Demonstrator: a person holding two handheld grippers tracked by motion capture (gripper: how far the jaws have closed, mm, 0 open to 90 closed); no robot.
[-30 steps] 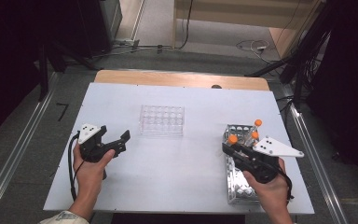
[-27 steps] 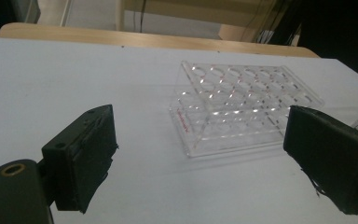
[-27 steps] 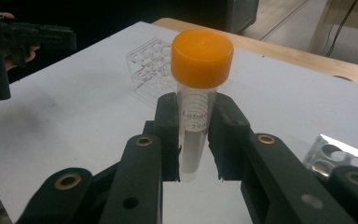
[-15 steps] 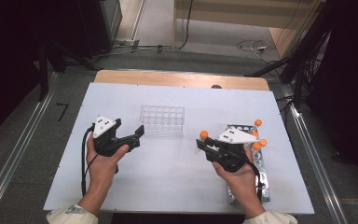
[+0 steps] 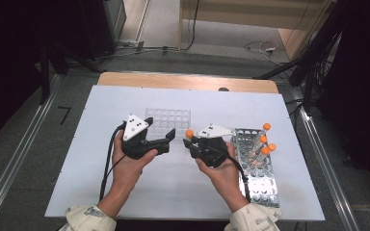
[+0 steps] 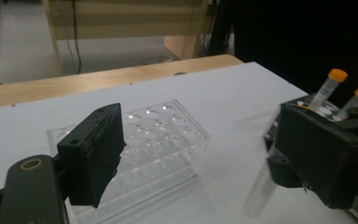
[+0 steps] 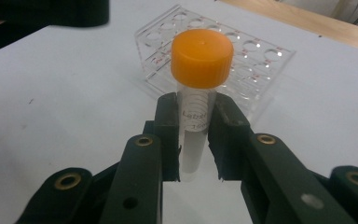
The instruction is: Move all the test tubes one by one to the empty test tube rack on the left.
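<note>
Right gripper view: the right gripper [image 7: 195, 140] has its two black jaws clamped on a clear plastic tube [image 7: 196, 126] just below its orange screw cap [image 7: 202, 57], in the centre of the frame; a handwritten label band sits between the pads. In the high view the same tube [image 5: 189, 134] stands near mid-frame, between the clear rack [image 5: 167, 119] above and left of it and the metal rack [image 5: 256, 166] at right, where four more orange-capped tubes [image 5: 263, 144] lean in their holes. The left gripper [image 5: 166, 140] carries nothing; its jaws stand wide, have just been closing a little, and point toward the held tube from the left. Risks, as judged: the tube wall is smooth and round and the grip is narrow and high on it, so it could pivot or slide down between the pads if tilted or bumped. The left gripper's near jaw is close to the cap; a careless approach could knock the tube askew. The clear rack is light, glossy acrylic with rows of round wells; an off-centre insertion could push it across the smooth white table [image 5: 77, 144] rather than seat the tube.
</note>
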